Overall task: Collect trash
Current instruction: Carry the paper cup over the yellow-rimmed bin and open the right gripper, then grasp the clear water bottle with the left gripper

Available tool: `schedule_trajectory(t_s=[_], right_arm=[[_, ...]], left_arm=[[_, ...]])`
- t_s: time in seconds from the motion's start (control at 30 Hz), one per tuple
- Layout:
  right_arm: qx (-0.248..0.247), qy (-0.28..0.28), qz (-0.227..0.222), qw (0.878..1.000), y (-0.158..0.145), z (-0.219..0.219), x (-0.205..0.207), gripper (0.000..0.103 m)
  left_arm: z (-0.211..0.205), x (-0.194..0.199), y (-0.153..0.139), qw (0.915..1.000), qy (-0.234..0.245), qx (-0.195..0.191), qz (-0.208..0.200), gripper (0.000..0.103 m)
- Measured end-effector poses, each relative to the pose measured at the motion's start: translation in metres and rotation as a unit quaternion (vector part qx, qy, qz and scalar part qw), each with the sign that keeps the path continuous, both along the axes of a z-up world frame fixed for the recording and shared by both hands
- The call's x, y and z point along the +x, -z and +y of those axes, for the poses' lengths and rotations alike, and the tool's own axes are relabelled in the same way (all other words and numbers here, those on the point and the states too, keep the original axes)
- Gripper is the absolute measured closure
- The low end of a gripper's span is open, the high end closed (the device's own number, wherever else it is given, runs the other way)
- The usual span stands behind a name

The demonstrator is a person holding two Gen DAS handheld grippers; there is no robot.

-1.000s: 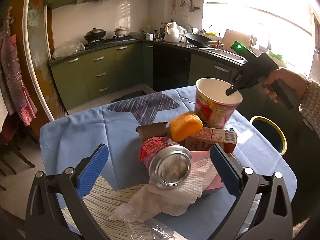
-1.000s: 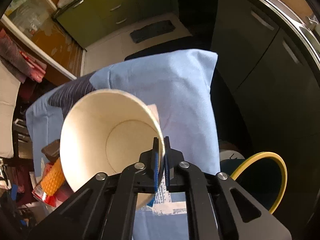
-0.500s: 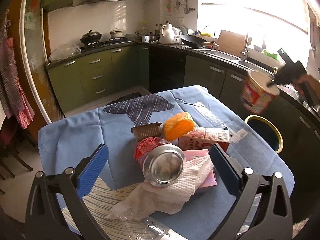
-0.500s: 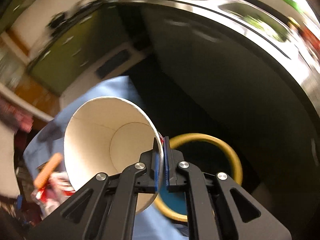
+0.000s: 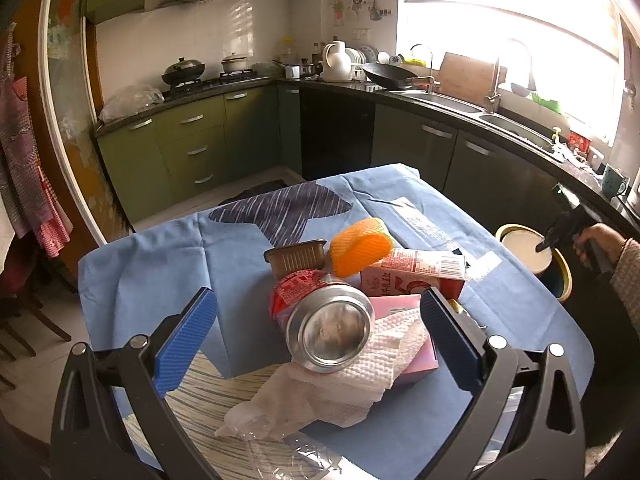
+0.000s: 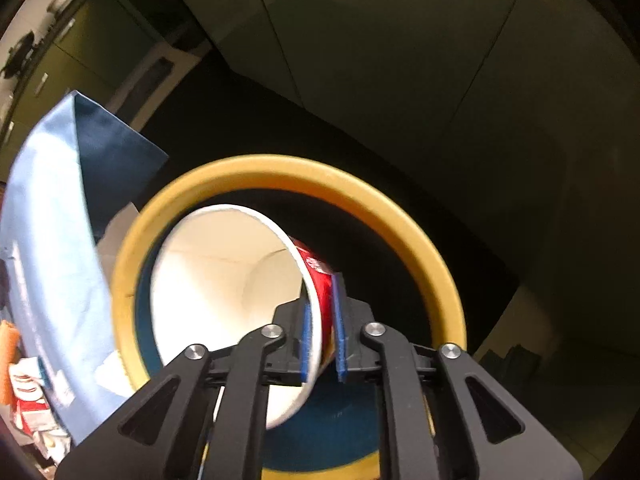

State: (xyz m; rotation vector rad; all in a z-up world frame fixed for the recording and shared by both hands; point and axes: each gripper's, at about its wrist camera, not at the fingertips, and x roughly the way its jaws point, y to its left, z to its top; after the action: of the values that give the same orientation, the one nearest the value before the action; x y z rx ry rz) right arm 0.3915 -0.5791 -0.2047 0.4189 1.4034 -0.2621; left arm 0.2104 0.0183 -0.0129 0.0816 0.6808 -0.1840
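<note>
My right gripper [image 6: 322, 328] holds the rim of a red-and-white paper cup [image 6: 224, 280] between its blue pads, jaws slightly parted, over the yellow-rimmed bin [image 6: 360, 196]. In the left wrist view the cup [image 5: 524, 246] hangs above the bin [image 5: 562, 276] beside the table. My left gripper [image 5: 316, 328] is open and empty above the trash pile: a red can [image 5: 320, 316], white paper towel [image 5: 360, 376], red-white carton [image 5: 412, 276], orange sponge [image 5: 360, 244], brown tub [image 5: 296, 256], pink box [image 5: 416, 360].
The blue tablecloth [image 5: 160, 256] covers the table; clear plastic wrap [image 5: 280, 456] lies at its near edge. Green kitchen cabinets [image 5: 192, 152] and a dark counter with sink [image 5: 460, 100] ring the room. Cloths hang at far left [image 5: 24, 168].
My right gripper carried the cup off the table, right and down over the bin; its jaws have parted slightly. The left gripper stayed open over the pile.
</note>
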Motion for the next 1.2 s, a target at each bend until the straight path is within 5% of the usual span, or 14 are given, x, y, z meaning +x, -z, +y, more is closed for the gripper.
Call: schedule_trajectory(t_s=[0.17, 0.37, 0.77, 0.93, 1.2], right_arm=[[-0.023, -0.01, 0.01, 1.0, 0.005, 0.005, 0.003, 0.083], [0.003, -0.038, -0.037, 0.999, -0.027, 0.023, -0.021, 0.083], [0.037, -0.118, -0.093, 0.988, -0.066, 0.062, -0.083, 0.08], [0.05, -0.13, -0.1, 0.985, -0.066, 0.068, -0.08, 0.08], [0.06, -0.151, -0.099, 0.982, -0.062, 0.072, -0.083, 0.08]], left_arm=[[-0.003, -0.002, 0.0, 1.0, 0.001, 0.007, 0.002, 0.006], [-0.003, -0.016, -0.007, 0.9999, 0.003, 0.013, 0.011, 0.006], [0.027, -0.049, 0.0, 0.9954, -0.066, 0.032, 0.061, 0.006], [0.043, -0.041, 0.02, 0.9861, -0.103, 0.028, 0.127, 0.006], [0.045, -0.033, 0.066, 0.9536, -0.109, -0.024, 0.279, 0.006]])
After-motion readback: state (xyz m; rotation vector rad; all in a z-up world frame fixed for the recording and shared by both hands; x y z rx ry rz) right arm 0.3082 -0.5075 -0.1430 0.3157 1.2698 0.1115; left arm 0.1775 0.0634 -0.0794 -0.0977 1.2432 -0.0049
